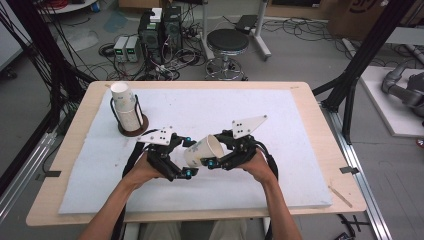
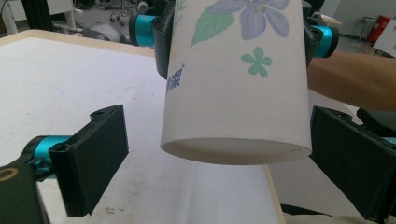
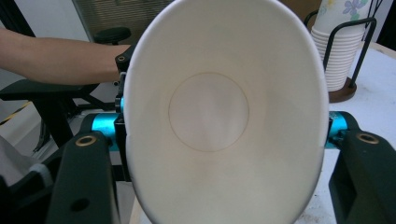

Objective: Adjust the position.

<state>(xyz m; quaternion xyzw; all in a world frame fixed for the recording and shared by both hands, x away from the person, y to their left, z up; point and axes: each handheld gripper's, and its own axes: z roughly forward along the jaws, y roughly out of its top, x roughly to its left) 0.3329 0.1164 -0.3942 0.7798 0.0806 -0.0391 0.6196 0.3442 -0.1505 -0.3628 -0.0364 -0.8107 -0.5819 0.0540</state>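
A white paper cup [image 1: 202,150] with blue flowers and green leaves hangs tilted between both hands, above the white mat [image 1: 280,115]. My right gripper [image 1: 215,148] is shut on it near the rim, squeezing the mouth [image 3: 210,112] into an oval between its jaws [image 3: 224,149]. My left gripper [image 1: 189,157] stands open around the cup's base [image 2: 233,93]. In the left gripper view its left jaw is clearly apart from the cup wall and its right jaw is close beside it [image 2: 217,140].
A stack of paper cups [image 1: 126,107] leans in a black wire holder on a round brown base at the mat's back left, also in the right gripper view [image 3: 341,51]. A black stool [image 1: 227,42] and computer boxes [image 1: 160,30] stand on the floor beyond the table.
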